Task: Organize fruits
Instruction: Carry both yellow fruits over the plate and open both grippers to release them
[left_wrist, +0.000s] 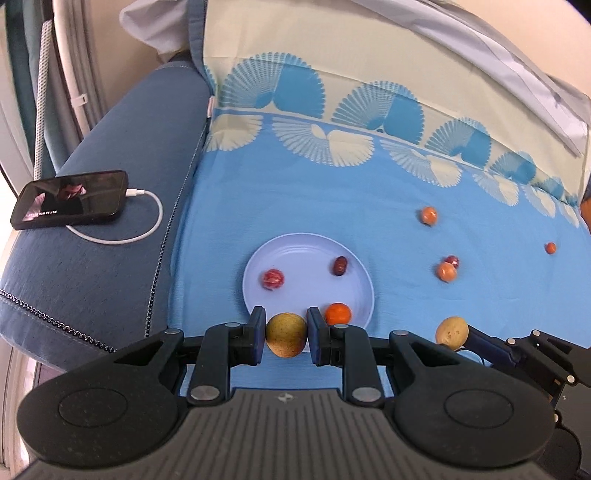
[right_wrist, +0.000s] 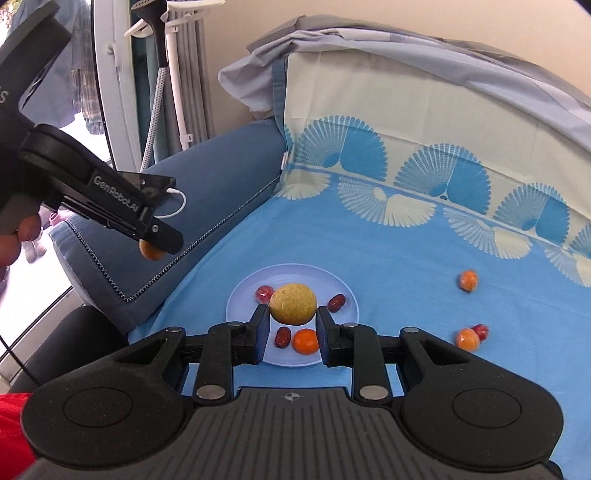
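A pale plate (left_wrist: 295, 251) (right_wrist: 347, 295) lies on the blue sheet. On it are a red fruit (left_wrist: 273, 279) (right_wrist: 263, 293), a dark date (left_wrist: 340, 265) (right_wrist: 336, 302) and an orange fruit (left_wrist: 338, 314) (right_wrist: 306, 341); the right wrist view shows a second date (right_wrist: 283, 336). My left gripper (left_wrist: 286, 334) is shut on a yellow-green round fruit (left_wrist: 286, 334) above the plate's near rim; it also shows in the right wrist view (right_wrist: 151, 250). My right gripper (right_wrist: 293, 325) is shut on another yellow-green round fruit (right_wrist: 293, 303) (left_wrist: 451, 331) over the plate.
Loose orange fruits (left_wrist: 428, 215) (left_wrist: 447, 271) (left_wrist: 550, 247) and a red one (left_wrist: 452, 260) lie on the sheet to the right. A phone (left_wrist: 70, 203) on a white charging cable rests on the blue sofa arm (left_wrist: 122, 258) at left. The patterned backrest (left_wrist: 332, 110) rises behind.
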